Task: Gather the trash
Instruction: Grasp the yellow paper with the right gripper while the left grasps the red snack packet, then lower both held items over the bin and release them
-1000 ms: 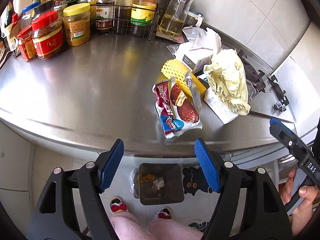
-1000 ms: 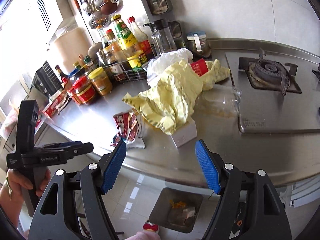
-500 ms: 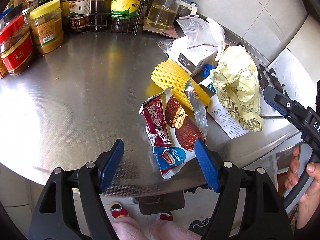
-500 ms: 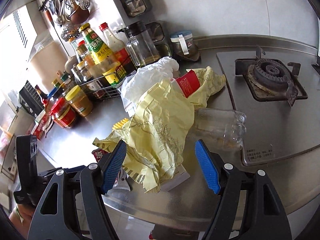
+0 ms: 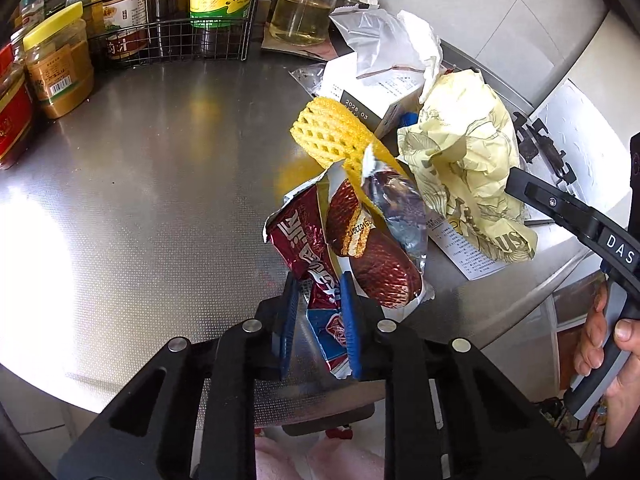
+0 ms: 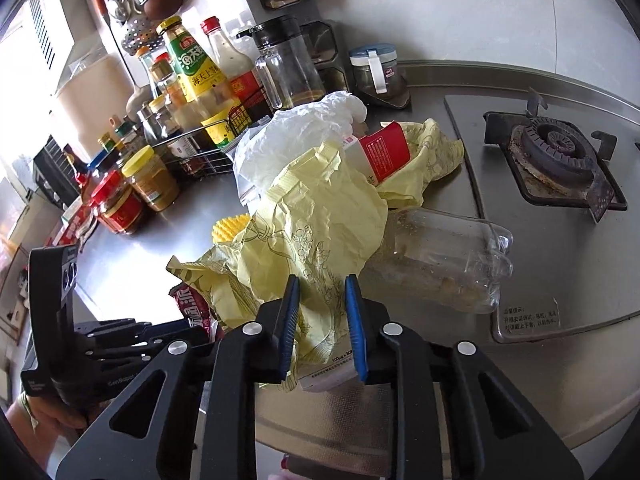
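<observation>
A red and blue snack wrapper (image 5: 360, 248) lies on the steel counter (image 5: 160, 200) near its front edge. My left gripper (image 5: 318, 320) is closing on the wrapper's near end, and its pads pinch the foil. Behind the wrapper sit a yellow foam net (image 5: 336, 136), a white carton (image 5: 368, 92) and a white plastic bag (image 5: 384, 40). My right gripper (image 6: 322, 320) is closing on crumpled yellow paper (image 6: 320, 224), which is squeezed between its pads above a small white box (image 6: 328, 372). A clear plastic bottle (image 6: 448, 264) lies on its side to the right.
Jars (image 5: 56, 64) and sauce bottles in a wire rack (image 5: 176, 40) line the back of the counter. A gas burner (image 6: 556, 152) sits at the right. A red carton (image 6: 384, 152) pokes out of the pile. A printed leaflet (image 5: 468, 252) lies by the counter edge.
Both grippers moved forward over the counter and went from wide open to narrow. The left one closed on the snack wrapper, the right one on the yellow paper.
</observation>
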The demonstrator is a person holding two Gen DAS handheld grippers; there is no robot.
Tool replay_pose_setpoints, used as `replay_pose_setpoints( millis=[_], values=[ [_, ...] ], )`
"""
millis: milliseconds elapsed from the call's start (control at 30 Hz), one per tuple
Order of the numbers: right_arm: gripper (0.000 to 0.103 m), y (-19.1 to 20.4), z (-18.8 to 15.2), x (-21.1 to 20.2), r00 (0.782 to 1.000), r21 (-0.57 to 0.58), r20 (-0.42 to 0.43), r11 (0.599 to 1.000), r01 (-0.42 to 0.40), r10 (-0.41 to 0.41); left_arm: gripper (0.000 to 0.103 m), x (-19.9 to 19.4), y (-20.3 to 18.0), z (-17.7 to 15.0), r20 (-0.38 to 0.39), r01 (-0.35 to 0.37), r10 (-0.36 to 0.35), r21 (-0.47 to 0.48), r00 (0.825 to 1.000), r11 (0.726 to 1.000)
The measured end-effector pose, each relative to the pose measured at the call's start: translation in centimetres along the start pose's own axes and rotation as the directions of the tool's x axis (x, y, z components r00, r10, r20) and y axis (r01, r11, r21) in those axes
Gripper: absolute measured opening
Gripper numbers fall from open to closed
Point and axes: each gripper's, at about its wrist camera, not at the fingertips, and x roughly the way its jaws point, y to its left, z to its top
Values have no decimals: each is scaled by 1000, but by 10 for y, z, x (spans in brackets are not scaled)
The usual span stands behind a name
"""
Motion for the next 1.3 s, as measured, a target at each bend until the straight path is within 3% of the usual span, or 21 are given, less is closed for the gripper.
replay_pose_setpoints(
  millis=[67,133,500,733,900,1067,1200,1300],
  values=[
    [14,3,1,-3,1000,-18,18,1000,0,0,8,-1,0,0,6,-2,2,0,1000,1000],
    [10,6,2,-8,999,-36,34,999,-7,8,7,-4,1,-1,18,-8,8,0,1000,1000],
    [9,14,6,-67,989,-59,143,998,-35,43,7,-58,-3,-10,92,-54,55,-14,994,998],
    [9,23,-30,-125,983,-79,148,992,-96,107,7,-103,-21,-40,107,-53,52,2,993,999],
    [9,21,-84,-143,993,-106,57,990,-97,103,7,-108,-36,-79,70,-46,46,0,997,999],
    [9,3,-146,-122,992,-82,-98,993,-83,75,7,-84,-41,-119,-20,-49,48,-30,999,998],
    [9,-14,-192,-82,972,-63,-233,997,-51,35,7,-52,-38,-147,-102,-69,64,-48,993,996],
    [9,-19,-226,-47,945,-111,-325,994,-10,-27,7,-25,-32,-160,-146,-91,79,-77,986,993]
  ],
)
